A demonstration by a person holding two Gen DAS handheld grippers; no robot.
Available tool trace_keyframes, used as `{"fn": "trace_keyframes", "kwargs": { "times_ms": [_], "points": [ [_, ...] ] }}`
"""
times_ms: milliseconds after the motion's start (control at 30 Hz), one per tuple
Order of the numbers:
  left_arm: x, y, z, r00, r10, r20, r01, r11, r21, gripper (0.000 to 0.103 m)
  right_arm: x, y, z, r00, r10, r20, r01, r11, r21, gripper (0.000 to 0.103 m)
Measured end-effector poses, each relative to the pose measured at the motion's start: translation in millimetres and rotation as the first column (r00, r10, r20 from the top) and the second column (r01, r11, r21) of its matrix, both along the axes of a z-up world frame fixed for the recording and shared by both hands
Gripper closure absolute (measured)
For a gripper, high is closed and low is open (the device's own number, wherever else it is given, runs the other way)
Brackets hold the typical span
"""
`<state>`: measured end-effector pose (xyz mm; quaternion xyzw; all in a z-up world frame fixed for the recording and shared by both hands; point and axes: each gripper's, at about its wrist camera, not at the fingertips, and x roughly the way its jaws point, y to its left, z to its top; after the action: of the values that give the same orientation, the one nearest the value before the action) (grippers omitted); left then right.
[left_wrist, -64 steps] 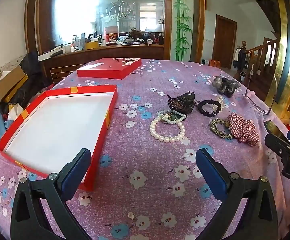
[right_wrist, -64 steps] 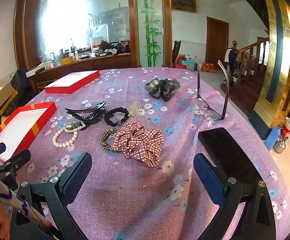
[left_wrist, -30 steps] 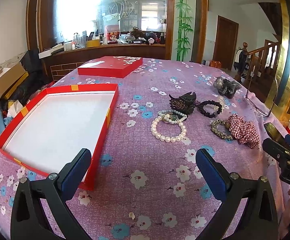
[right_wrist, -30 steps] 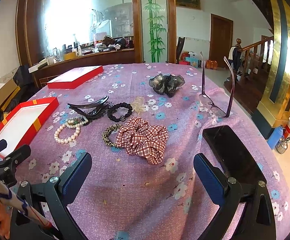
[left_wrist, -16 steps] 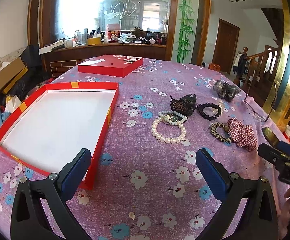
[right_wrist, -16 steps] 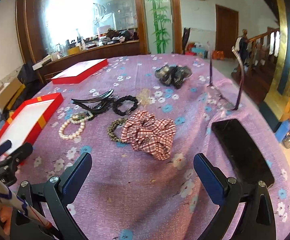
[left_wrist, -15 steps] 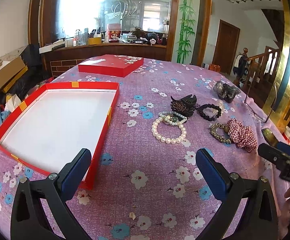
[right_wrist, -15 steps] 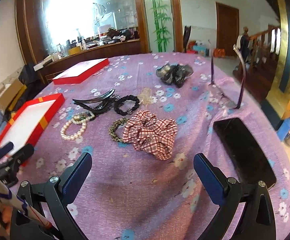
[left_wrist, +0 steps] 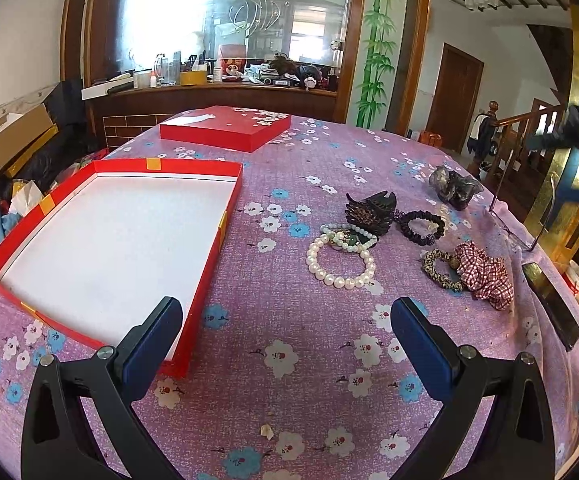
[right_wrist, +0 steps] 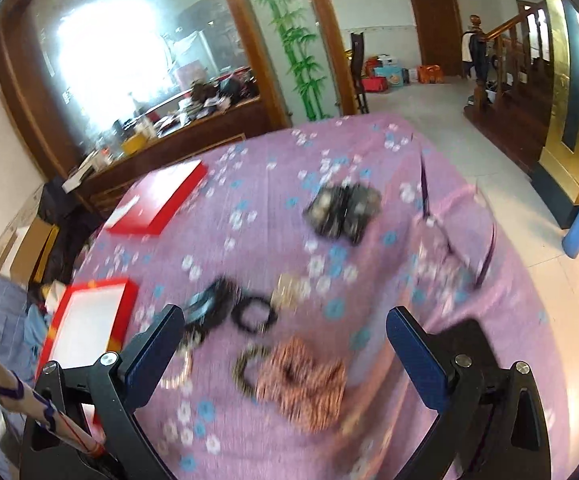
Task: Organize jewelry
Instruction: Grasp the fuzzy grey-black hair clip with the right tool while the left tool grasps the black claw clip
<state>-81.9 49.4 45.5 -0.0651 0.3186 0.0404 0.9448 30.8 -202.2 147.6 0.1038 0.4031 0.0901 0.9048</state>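
Observation:
An open red box with a white floor (left_wrist: pixel 105 240) lies on the purple flowered tablecloth at the left. To its right lie a pearl bracelet (left_wrist: pixel 341 264), a green bead bracelet (left_wrist: pixel 349 236), a dark claw clip (left_wrist: pixel 371 210), a black scrunchie (left_wrist: pixel 421 222), a leopard hair tie (left_wrist: pixel 439 270) and a plaid scrunchie (left_wrist: pixel 485 274). My left gripper (left_wrist: pixel 287 338) is open and empty, near the table's front. My right gripper (right_wrist: pixel 285 350) is open and empty, high above the blurred plaid scrunchie (right_wrist: pixel 301 380) and black scrunchie (right_wrist: pixel 255 318).
The red box lid (left_wrist: pixel 225 126) lies at the table's far side. A grey scrunchie (left_wrist: pixel 453 186), a pair of glasses (left_wrist: pixel 517 220) and a black phone (left_wrist: pixel 551 304) lie at the right. A wooden counter stands behind the table.
My right gripper has risen sharply and tilted down over the table; its view is now blurred. In the left view it went from low right to upper right. My left gripper barely moved.

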Motion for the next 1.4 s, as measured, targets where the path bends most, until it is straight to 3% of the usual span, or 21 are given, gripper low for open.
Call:
{"fn": "trace_keyframes", "kwargs": {
  "times_ms": [133,233,333,400,533,633,733,800,833,900,967,1033,1233,1400],
  "points": [
    [0,-1,-1,1.0,0.007,-0.007,-0.007,1.0,0.008,0.0,46,-2,2,0.998,-0.036,-0.046,0.035,0.999,-0.027,0.001],
    [0,-2,2,1.0,0.013,-0.007,-0.013,1.0,0.016,0.0,85,-5,-11,0.992,-0.076,-0.104,0.073,0.997,-0.029,0.001],
    [4,1,6,1.0,-0.012,-0.025,0.011,0.999,-0.04,0.0,122,-5,-33,0.98,-0.099,-0.174,0.089,0.994,-0.069,0.001],
    [9,-2,8,0.999,-0.023,-0.045,0.022,1.0,-0.021,0.0,143,-5,-49,0.971,-0.111,-0.21,0.096,0.992,-0.081,0.001],
    [27,-3,18,0.994,-0.078,-0.082,0.075,0.996,-0.04,0.0,173,-8,-75,0.954,-0.141,-0.265,0.122,0.989,-0.085,0.001],
    [53,1,26,0.978,-0.147,-0.146,0.134,0.986,-0.098,0.0,186,-8,-86,0.946,-0.158,-0.283,0.13,0.985,-0.114,0.001],
    [68,6,28,0.976,-0.138,-0.168,0.118,0.985,-0.125,0.0,198,-3,-96,0.941,-0.149,-0.303,0.113,0.985,-0.134,0.001],
    [78,6,28,0.975,-0.132,-0.179,0.109,0.985,-0.131,0.0,202,0,-103,0.939,-0.148,-0.309,0.101,0.982,-0.161,0.007],
    [83,6,29,0.974,-0.141,-0.18,0.116,0.983,-0.141,0.0,204,1,-107,0.938,-0.14,-0.316,0.089,0.982,-0.169,0.015],
    [92,3,31,0.968,-0.164,-0.191,0.135,0.979,-0.155,0.0,204,2,-111,0.938,-0.125,-0.322,0.076,0.984,-0.161,0.034],
    [104,-1,36,0.963,-0.187,-0.192,0.157,0.974,-0.163,0.0,201,3,-112,0.946,-0.113,-0.304,0.067,0.985,-0.156,0.066],
    [118,-6,37,0.951,-0.223,-0.213,0.191,0.969,-0.16,0.0,195,3,-110,0.952,-0.11,-0.286,0.068,0.986,-0.152,0.082],
    [169,-29,34,0.918,-0.29,-0.272,0.272,0.957,-0.103,0.0,162,-10,-88,0.964,-0.09,-0.248,0.09,0.996,-0.011,0.09],
    [204,-48,10,0.895,-0.284,-0.345,0.29,0.956,-0.036,0.0,133,-8,-73,0.976,-0.054,-0.213,0.058,0.998,0.012,0.09]
  ]
}}
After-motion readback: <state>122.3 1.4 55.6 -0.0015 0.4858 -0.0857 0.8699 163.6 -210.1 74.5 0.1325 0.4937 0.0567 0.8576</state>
